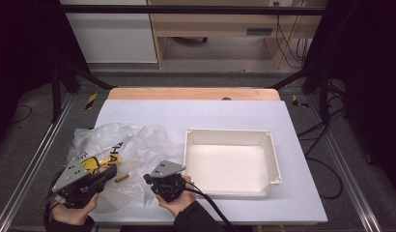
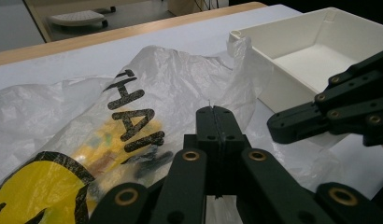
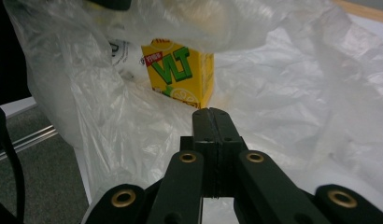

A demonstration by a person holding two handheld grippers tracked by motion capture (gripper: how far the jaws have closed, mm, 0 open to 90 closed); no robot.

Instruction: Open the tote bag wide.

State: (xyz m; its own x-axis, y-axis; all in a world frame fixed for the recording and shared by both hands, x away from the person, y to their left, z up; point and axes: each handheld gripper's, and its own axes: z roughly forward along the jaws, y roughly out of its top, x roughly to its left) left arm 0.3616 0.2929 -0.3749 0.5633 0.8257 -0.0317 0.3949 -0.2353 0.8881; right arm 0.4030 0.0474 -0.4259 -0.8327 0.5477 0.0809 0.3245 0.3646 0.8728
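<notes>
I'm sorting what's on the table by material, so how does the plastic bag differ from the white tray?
The plastic bag is thin, crumpled and see-through, lying slack on the table's left; the white tray is rigid, opaque and box-shaped, standing squarely on the right. The bag bears black letters and a yellow print, while the tray is plain. The bag holds a yellow drink carton; the tray is empty. Both are pale containers resting on the white table cover.
</notes>
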